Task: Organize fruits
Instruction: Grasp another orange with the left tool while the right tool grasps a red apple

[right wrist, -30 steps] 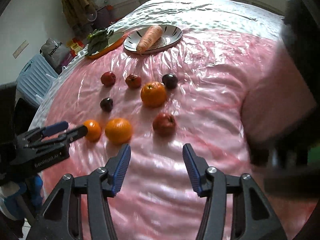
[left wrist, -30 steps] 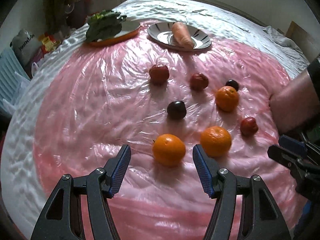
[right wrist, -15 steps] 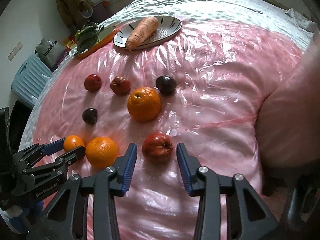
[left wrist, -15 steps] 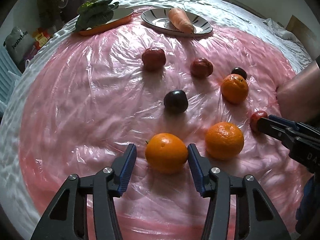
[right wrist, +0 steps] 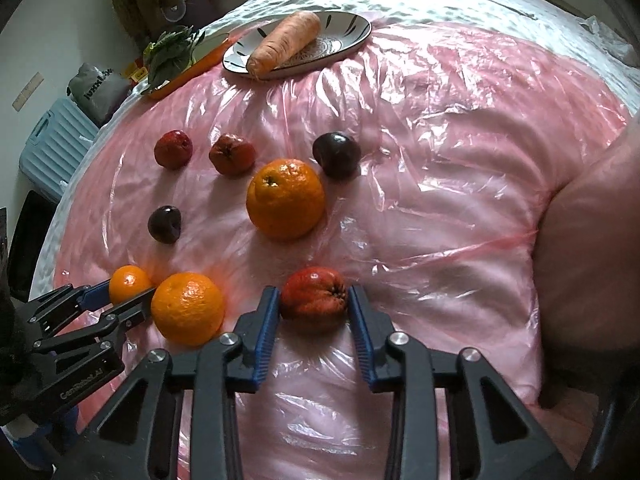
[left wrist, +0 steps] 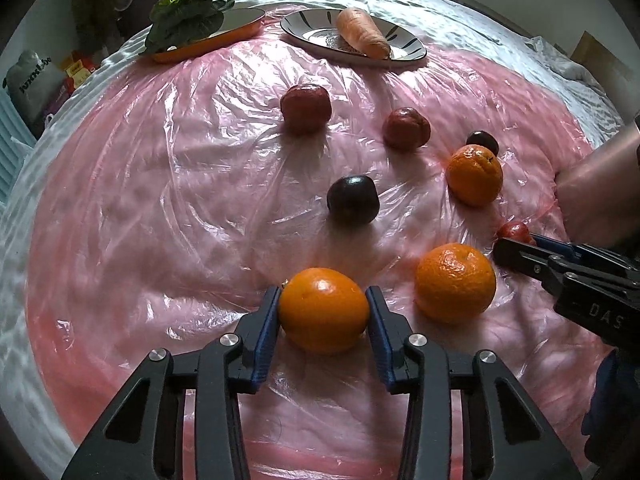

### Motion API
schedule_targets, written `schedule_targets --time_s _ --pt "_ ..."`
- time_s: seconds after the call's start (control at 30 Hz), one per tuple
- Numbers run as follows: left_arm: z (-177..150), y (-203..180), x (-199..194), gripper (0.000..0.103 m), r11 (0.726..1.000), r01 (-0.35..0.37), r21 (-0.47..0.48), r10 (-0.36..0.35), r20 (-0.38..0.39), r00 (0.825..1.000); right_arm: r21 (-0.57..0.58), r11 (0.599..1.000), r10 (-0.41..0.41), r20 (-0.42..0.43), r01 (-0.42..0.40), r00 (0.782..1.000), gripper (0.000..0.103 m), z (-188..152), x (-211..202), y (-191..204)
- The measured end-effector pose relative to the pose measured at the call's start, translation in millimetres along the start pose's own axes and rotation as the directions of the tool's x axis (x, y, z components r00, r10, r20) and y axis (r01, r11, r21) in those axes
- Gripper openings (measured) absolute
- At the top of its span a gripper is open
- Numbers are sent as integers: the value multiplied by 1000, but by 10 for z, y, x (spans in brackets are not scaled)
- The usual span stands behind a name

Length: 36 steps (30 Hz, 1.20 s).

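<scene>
On the pink plastic sheet (left wrist: 180, 184) lies a smooth orange (left wrist: 323, 310). My left gripper (left wrist: 323, 316) is closing on it, both blue pads against its sides. My right gripper (right wrist: 313, 310) is closing on a red apple (right wrist: 314, 296), pads touching both flanks. From the right wrist view the left gripper (right wrist: 132, 292) shows at lower left around that orange (right wrist: 129, 282). A bumpy orange (right wrist: 187, 308) lies between the two grippers. A third orange (right wrist: 285, 199), two dark plums (right wrist: 336, 154) (right wrist: 165, 224) and two red apples (right wrist: 173, 149) (right wrist: 232, 153) lie farther back.
At the far edge stand a striped plate (left wrist: 408, 50) holding a carrot (left wrist: 362, 32) and an orange dish (left wrist: 244, 24) with leafy greens (left wrist: 186, 16). A person's forearm (right wrist: 592, 240) fills the right side. A blue suitcase (right wrist: 52, 148) and bags stand beyond the left edge.
Both grippers came down and forward onto their fruits. The left jaws narrowed around the smooth orange, the right jaws around the red apple, until the pads met the fruit.
</scene>
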<state>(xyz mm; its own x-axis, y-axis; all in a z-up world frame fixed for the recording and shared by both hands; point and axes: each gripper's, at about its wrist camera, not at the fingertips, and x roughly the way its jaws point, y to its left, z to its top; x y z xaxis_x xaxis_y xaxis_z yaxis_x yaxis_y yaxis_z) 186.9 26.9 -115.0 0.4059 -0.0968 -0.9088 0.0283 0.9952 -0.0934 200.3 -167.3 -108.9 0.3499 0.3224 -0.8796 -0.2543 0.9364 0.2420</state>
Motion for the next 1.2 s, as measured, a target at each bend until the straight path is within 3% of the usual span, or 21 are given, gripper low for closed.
schedule_targets --time_s 0.53,1.2 --pt "22 172 -102 36 993 93 -74 -94 -3 996 28 999 23 18 -23 1000 47 -3 -66 -15" --pt "-39 175 -467 36 996 76 -54 -74 46 996 9 1000 23 82 -23 996 47 -114 -490 84"
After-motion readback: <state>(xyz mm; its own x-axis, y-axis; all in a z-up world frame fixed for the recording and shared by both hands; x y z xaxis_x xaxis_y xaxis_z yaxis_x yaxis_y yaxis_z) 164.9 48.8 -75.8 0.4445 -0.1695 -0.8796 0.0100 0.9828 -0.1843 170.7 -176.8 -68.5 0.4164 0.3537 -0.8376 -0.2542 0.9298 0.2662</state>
